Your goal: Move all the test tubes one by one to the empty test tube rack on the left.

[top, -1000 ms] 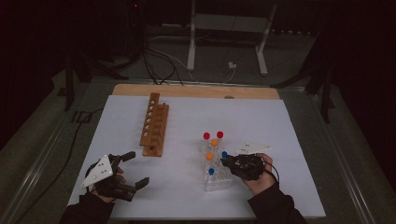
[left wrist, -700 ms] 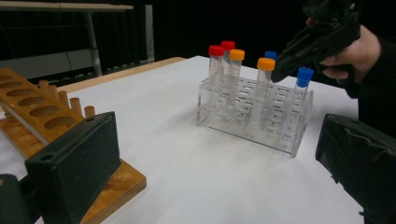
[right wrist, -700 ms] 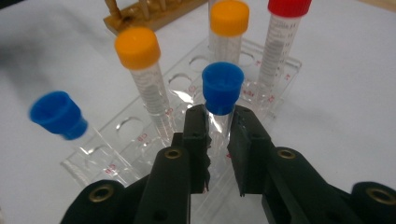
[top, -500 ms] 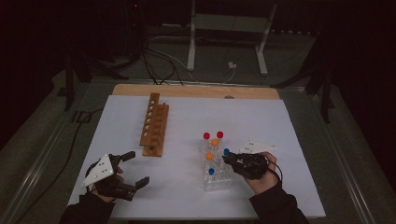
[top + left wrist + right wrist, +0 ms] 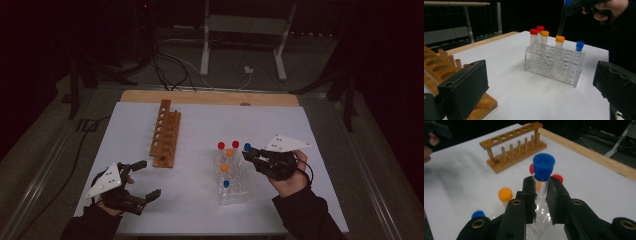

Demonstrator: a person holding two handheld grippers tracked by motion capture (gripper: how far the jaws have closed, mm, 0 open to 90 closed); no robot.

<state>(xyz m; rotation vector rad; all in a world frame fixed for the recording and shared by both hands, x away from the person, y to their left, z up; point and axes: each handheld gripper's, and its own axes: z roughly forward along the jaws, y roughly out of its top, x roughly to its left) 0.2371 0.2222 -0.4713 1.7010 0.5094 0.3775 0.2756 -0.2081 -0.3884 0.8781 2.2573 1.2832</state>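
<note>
A clear plastic rack (image 5: 234,192) (image 5: 554,72) stands right of the table's middle, holding tubes with red (image 5: 221,145), orange (image 5: 224,167) and blue (image 5: 226,184) caps. My right gripper (image 5: 248,151) (image 5: 541,192) is shut on a blue-capped tube (image 5: 544,167) (image 5: 247,147) and holds it upright above the rack's right side. In the left gripper view that tube (image 5: 563,17) hangs high over the rack. My left gripper (image 5: 146,179) rests open near the table's front left corner, nothing between its jaws. A wooden rack (image 5: 165,135) (image 5: 514,147) with several holes lies left of middle.
The white sheet (image 5: 280,125) covers the table, with a bare wooden strip (image 5: 210,97) along the far edge. Cables and a metal stand (image 5: 240,45) lie on the floor beyond. Free room lies between the two racks.
My right gripper has risen, lifting the blue-capped tube up out of the clear rack. The left gripper has stayed put.
</note>
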